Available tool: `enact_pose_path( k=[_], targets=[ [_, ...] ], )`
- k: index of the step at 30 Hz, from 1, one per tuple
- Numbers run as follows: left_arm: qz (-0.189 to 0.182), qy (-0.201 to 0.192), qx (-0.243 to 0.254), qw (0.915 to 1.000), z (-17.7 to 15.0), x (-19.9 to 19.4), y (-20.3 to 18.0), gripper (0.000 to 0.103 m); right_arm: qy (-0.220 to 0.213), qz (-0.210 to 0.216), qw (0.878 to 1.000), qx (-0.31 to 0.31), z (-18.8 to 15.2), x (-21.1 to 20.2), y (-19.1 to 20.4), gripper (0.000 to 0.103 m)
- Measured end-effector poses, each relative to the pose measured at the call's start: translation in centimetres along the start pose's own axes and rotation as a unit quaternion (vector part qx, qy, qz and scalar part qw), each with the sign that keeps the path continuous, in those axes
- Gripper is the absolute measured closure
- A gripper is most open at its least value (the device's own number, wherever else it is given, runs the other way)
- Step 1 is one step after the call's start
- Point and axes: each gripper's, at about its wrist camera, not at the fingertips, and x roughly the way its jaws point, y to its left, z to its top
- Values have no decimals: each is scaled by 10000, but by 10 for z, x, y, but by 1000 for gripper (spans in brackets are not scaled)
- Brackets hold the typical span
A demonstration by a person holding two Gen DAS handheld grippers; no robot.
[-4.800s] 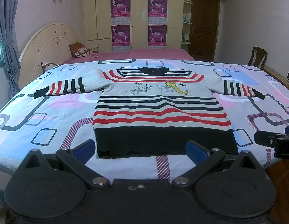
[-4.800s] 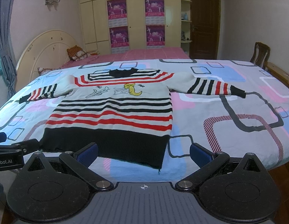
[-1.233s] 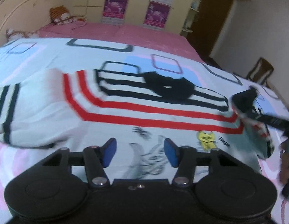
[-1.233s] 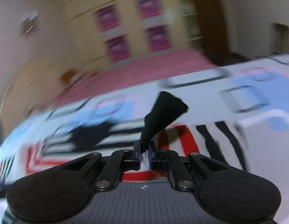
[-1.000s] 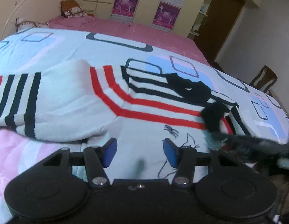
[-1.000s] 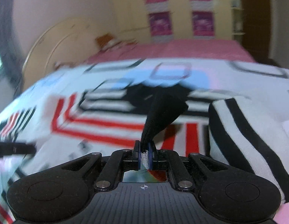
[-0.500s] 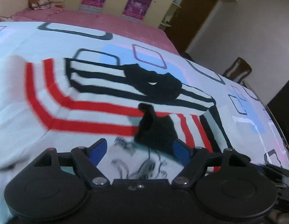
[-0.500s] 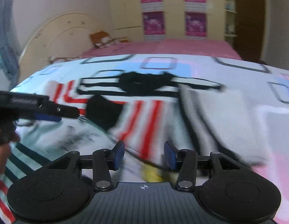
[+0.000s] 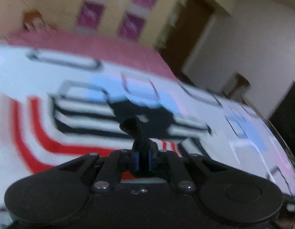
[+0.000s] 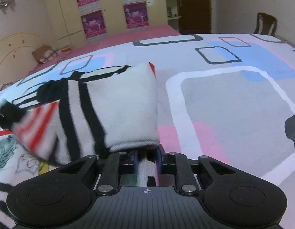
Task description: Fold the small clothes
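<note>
The striped knit sweater [image 10: 117,105] lies on the patterned quilt [image 10: 233,105] of the bed, its right sleeve doubled inward over the chest beside the black collar [image 9: 147,118], presumably to narrow the garment before the body is folded. The left gripper [image 9: 142,161] is clenched on the sleeve's soft black ribbed cuff [image 9: 137,131]. The right gripper [image 10: 147,162] is closing, its pads already pressing on the thick, fuzzy white fold of that sleeve.

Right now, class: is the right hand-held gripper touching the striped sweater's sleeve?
Touching. The right wrist view shows the right hand-held gripper closing, its pads on the sleeve.
</note>
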Motion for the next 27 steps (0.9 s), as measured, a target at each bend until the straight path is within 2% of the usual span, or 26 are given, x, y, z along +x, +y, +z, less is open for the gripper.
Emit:
enact_pose_path(
  k=[1, 4, 11, 12, 14, 15, 16, 18, 20, 21, 22, 23, 24, 25, 27],
  targets=[
    [117, -25, 21, 9999, -2, -3, 4, 95, -4, -20, 10000, -7, -1, 0, 1, 86],
    [358, 448, 180, 9982, -18, 16, 11, 95, -20, -40, 10000, -79, -2, 7, 5, 86],
    [497, 610, 124, 9968, -29, 27, 17, 94, 133, 52, 9994, -312, 7, 17, 10, 86],
    [464, 691, 182, 9964, -28, 29, 17, 90, 128, 77, 9991, -386, 10, 16, 12, 86],
    [432, 685, 231, 9964, -26, 22, 18, 73, -73, 92, 9990, -434, 12, 5, 11, 86],
    [423, 590, 240, 9971, -26, 17, 20, 57, -193, 89, 9990, -399, 13, -4, 8, 83],
    [437, 501, 268, 9974, -25, 14, 20, 49, -310, 91, 9990, -319, 15, -11, 4, 78],
    [490, 512, 262, 9971, -23, 18, 25, 51, -495, 121, 9986, -103, 26, -15, -2, 46],
    [458, 603, 158, 9970, -19, 25, 28, 55, -586, 195, 9981, 58, 43, -5, -3, 46],
    [442, 636, 159, 9969, -17, 29, 28, 59, -560, 264, 9980, 116, 55, 4, -2, 49],
    [467, 686, 198, 9964, -15, 34, 28, 69, -515, 297, 9982, 113, 64, 14, 1, 59],
    [482, 729, 225, 9959, -14, 37, 27, 75, -427, 357, 9984, 64, 73, 26, 5, 83],
    [414, 777, 206, 9959, -12, 42, 27, 92, -319, 416, 9986, 5, 81, 40, 10, 89],
    [356, 805, 163, 9960, -12, 44, 27, 97, -215, 499, 9985, -58, 87, 53, 16, 89],
    [380, 797, 173, 9959, -12, 46, 26, 97, -148, 445, 9986, -262, 91, 73, 25, 89]
  ],
)
